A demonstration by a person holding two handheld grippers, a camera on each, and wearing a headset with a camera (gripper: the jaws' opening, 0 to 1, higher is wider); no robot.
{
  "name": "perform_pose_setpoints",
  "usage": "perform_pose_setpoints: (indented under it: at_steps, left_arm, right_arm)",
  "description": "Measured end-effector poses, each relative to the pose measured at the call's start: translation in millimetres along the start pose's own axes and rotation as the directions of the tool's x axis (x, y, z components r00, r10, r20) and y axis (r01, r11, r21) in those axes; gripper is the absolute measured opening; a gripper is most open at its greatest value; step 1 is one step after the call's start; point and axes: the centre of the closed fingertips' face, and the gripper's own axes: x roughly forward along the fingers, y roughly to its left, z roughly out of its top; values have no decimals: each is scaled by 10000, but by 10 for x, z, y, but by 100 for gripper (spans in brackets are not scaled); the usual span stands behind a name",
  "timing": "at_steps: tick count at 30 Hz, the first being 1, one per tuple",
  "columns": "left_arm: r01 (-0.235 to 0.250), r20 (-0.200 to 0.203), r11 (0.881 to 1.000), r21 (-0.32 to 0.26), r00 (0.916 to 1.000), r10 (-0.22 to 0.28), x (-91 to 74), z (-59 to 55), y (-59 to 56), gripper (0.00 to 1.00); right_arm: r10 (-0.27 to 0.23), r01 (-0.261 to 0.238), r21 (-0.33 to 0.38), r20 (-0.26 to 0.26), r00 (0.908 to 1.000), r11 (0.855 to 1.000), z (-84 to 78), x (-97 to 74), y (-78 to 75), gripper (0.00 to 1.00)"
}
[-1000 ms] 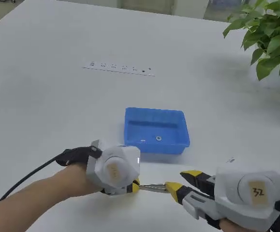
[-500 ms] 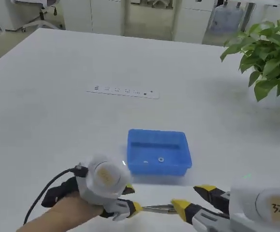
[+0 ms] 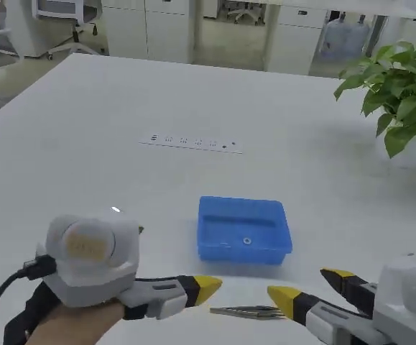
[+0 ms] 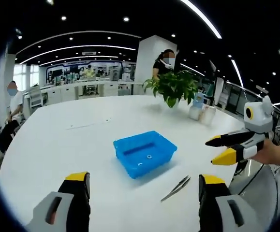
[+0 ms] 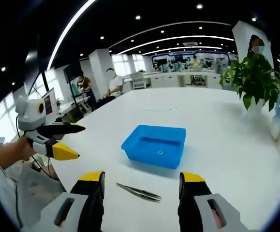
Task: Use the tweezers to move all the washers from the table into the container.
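A blue container [image 3: 243,230] stands on the white table with one small washer [image 3: 247,241] on its floor. Metal tweezers [image 3: 247,311] lie flat on the table just in front of it. My left gripper [image 3: 204,291] is open, left of the tweezers and apart from them. My right gripper [image 3: 310,286] is open too, its nearer tip close to the tweezers' right end. In the left gripper view the tweezers [image 4: 176,187] lie between the wide jaws, with the container [image 4: 144,152] beyond. In the right gripper view the tweezers [image 5: 139,192] lie ahead of the jaws.
A white power strip [image 3: 192,142] lies farther back on the table. A potted plant [image 3: 401,72] stands at the back right. The table's near edge is close to my hands. People stand in the room beyond.
The head camera has tilted up, showing more of the room. The left gripper has lifted and drawn back left from the tweezers, which stay on the table between the grippers.
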Motion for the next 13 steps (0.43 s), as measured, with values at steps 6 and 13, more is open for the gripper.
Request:
perform_pose_setpoints:
  at_steps: [6,13]
  left_arm:
    - [-613,44,9962,-618,9981,617,-141,-22,75,99]
    - [-1002,342,9916,-814,9941,1033,-237,20,163,99]
  right_arm:
    - [-253,252,-253,-16,9997,9994,-19,-16,-7,74]
    - [-553,554,-165,53,9985,9983,-41,-68,-67,85]
